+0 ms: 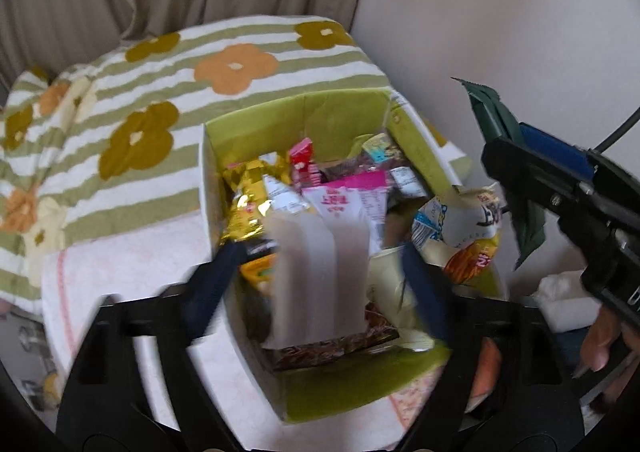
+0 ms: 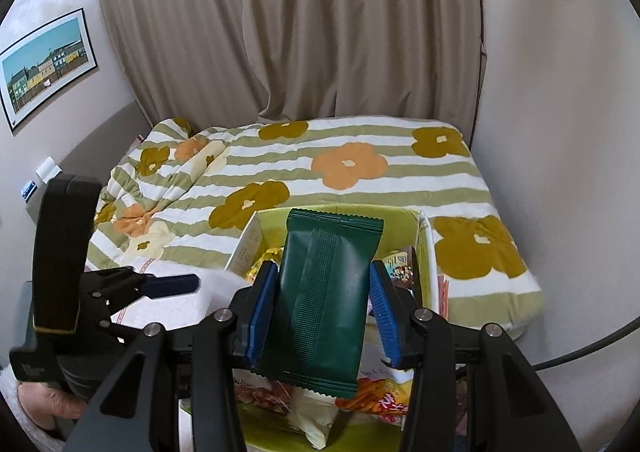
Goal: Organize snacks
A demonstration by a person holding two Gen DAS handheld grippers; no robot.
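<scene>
While the right gripper clamps a green packet, snacks crowd the box.

The left tongs stood open over a pale packet. It rose, blurred, from the green snack box. The box sat on the bed.

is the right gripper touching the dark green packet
Touching. The right wrist view shows the right gripper with both blue pads pressed against the sides of the dark green packet.

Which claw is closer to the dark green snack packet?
Right. The right claw is shut on the dark green packet, holding it above the green snack box. The left claw is open over the box, off to the packet's side and not touching it.
</scene>
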